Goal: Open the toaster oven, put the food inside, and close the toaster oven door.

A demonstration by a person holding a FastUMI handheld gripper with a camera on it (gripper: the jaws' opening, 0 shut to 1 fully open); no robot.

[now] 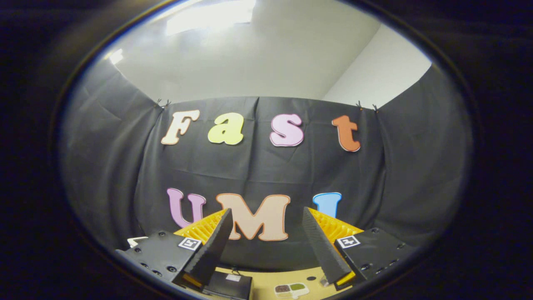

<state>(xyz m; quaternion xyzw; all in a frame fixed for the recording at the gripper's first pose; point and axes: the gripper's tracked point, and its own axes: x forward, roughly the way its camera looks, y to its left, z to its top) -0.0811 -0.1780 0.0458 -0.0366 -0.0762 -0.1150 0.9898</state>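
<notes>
Toaster oven [228, 285]: a dark box-shaped body, judged to be this appliance, lay low on the worktop [266, 282], below and just beyond the left finger of the hand-held gripper [266, 241]; too little of it was in view to tell whether its door stood open or shut. Food [291, 289], a small pale tray with a dark portion and a green portion, rested on the worktop beside the dark box, apart from it and beneath the gap between the fingers. The hand-held gripper was raised and tilted upward toward the booth's wall, its fingers spread wide and holding nothing. As a judgement, the food outside the appliance meant that placing it inside and shutting the door were left to do; the state of the door could not be settled from this view, so the stage of the opening step was left undecided. The worktop was a light tan wooden surface with a small dark round spot [311, 278] near the right finger. Black cloth [104, 166] draped the booth on three sides, clipped along its upper edge, and above it rose pale walls and a ceiling [258, 54] with a bright lit patch.
</notes>
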